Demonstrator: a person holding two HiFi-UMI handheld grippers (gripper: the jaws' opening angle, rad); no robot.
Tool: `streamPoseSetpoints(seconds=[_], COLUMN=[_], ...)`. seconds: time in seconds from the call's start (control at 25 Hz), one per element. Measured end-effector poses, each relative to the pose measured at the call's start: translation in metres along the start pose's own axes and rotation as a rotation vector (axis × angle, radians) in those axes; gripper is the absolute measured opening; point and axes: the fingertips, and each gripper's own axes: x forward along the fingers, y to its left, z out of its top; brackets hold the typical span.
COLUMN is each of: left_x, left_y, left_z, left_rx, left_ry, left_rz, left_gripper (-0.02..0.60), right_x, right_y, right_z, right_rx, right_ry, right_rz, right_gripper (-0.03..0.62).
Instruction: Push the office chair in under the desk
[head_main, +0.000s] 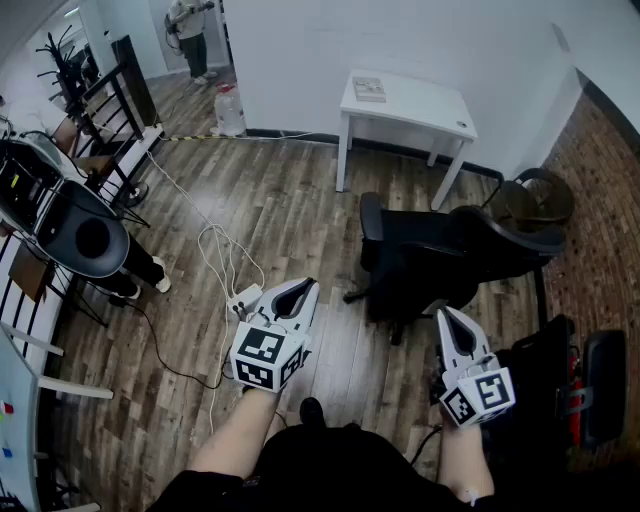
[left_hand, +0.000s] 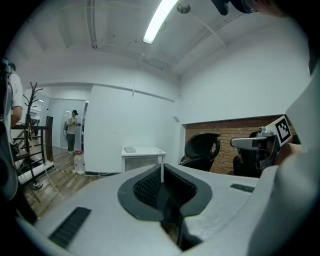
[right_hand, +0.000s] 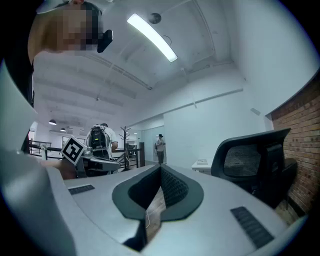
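Observation:
A black office chair (head_main: 440, 255) stands on the wooden floor, pulled out a good way in front of a small white desk (head_main: 405, 100) against the far wall. A book lies on the desk. My left gripper (head_main: 303, 288) is shut and empty, held above the floor to the left of the chair. Close to the chair's near side, my right gripper (head_main: 446, 318) is also shut with nothing in it, not touching the chair. The left gripper view shows its closed jaws (left_hand: 161, 175), the desk (left_hand: 142, 151) and the chair (left_hand: 201, 149) beyond. The right gripper view has the chair's mesh back (right_hand: 250, 160) at the right.
A white cable and power strip (head_main: 245, 298) lie on the floor by my left gripper. A water bottle (head_main: 228, 110) stands left of the desk. Another black chair (head_main: 570, 385) is at the near right by the brick wall. A person (head_main: 190, 30) stands far back.

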Motion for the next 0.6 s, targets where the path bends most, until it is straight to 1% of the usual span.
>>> streamPoseSetpoints(seconds=[0.2,0.44,0.6], left_x=[0.000,-0.001,0.003], left_y=[0.001,0.007,0.010], left_z=[-0.003,-0.010,-0.010], left_rx=[0.004,0.005,0.006], left_ry=[0.009,0.018,0.019], left_rz=[-0.012,-0.027,-0.051], left_gripper=[0.025,0.025,0.025], right_x=[0.003,0.006,0.012], right_y=[0.003,0.003,0.006], right_z=[-0.007,-0.014,-0.014], right_rx=[0.007,0.012,0.017], right_ry=[0.011,0.020,0.024], right_rz=[-0.001,-0.023,-0.031], right_gripper=[0.003,0.003,0.003])
